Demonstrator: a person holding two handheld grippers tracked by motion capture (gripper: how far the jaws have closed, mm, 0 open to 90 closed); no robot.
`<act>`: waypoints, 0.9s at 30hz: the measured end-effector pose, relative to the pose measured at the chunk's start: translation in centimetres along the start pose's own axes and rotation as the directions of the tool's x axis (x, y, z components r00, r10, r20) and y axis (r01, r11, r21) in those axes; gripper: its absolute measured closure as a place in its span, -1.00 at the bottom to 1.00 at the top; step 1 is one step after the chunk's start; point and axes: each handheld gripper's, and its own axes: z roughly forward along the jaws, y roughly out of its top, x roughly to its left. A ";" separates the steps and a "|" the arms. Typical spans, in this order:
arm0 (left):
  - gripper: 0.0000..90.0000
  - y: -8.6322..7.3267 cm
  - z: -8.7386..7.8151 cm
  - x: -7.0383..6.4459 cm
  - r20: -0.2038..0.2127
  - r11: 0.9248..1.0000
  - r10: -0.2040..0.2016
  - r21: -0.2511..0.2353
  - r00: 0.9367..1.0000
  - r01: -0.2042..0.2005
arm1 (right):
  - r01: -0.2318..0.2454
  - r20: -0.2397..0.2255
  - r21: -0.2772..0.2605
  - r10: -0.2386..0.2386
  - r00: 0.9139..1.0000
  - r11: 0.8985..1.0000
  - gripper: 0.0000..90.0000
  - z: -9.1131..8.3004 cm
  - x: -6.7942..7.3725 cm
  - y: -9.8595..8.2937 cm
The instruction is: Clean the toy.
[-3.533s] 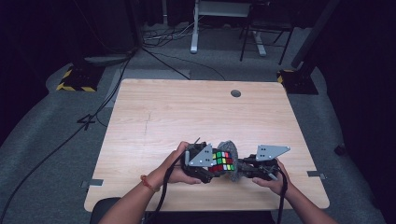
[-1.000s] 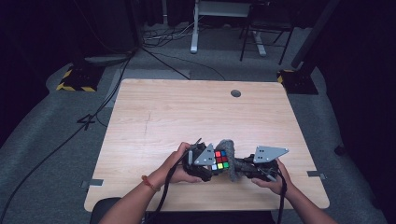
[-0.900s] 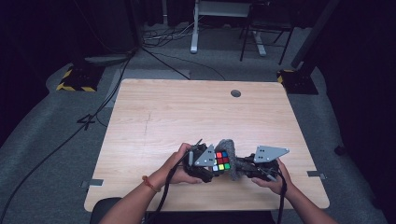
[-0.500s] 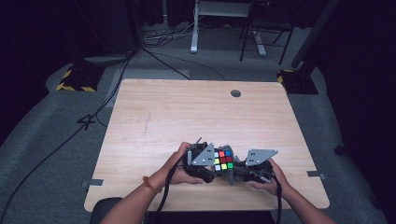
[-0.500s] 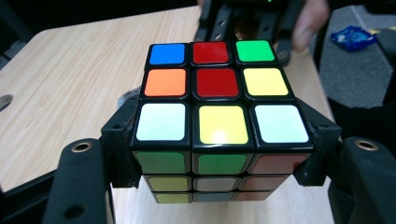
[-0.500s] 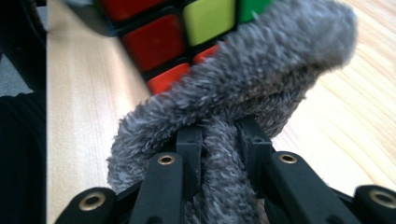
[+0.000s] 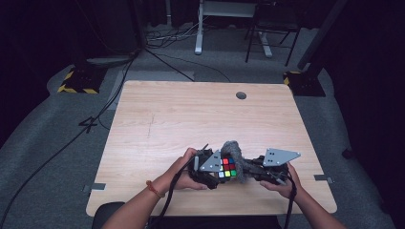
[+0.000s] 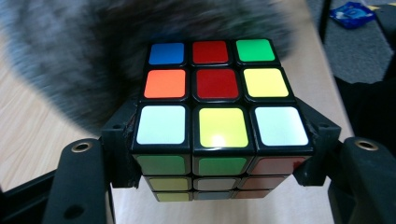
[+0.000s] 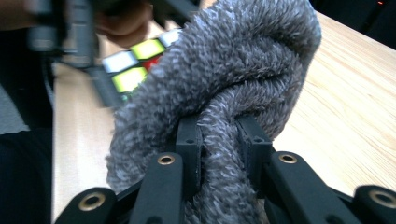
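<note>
My left gripper (image 7: 217,172) clamps the cube (image 7: 228,167) by its two sides, jaws pressed flat against it, and holds it above the desk (image 7: 200,114) near the front edge, a little right of the middle. The cube's upper face shows blue, red and green along the far row, then orange, red, yellow, then white, yellow, white. My right gripper (image 7: 248,168) has its jaws pinched narrow on a fold of the grey cloth (image 7: 241,160), which bunches against the cube's far and right sides, touching it.
</note>
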 end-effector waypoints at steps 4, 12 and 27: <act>-0.26 0.7 -0.2 -0.6 0.012 0.999 0.026 -0.022 1.000 -0.025 | 0.000 0.015 0.055 -0.001 1.000 0.999 0.65 0.6 -0.2 -0.4; -0.26 -0.1 -1.0 0.9 -0.025 0.999 -0.020 -0.033 0.999 0.020 | 0.011 -0.045 0.110 -0.006 0.999 0.994 0.64 1.7 0.1 -0.8; -0.26 -2.7 -0.3 3.2 -0.091 0.994 -0.100 0.038 0.991 0.104 | -0.001 -0.075 0.058 0.006 0.997 0.998 0.63 0.3 -0.7 -0.6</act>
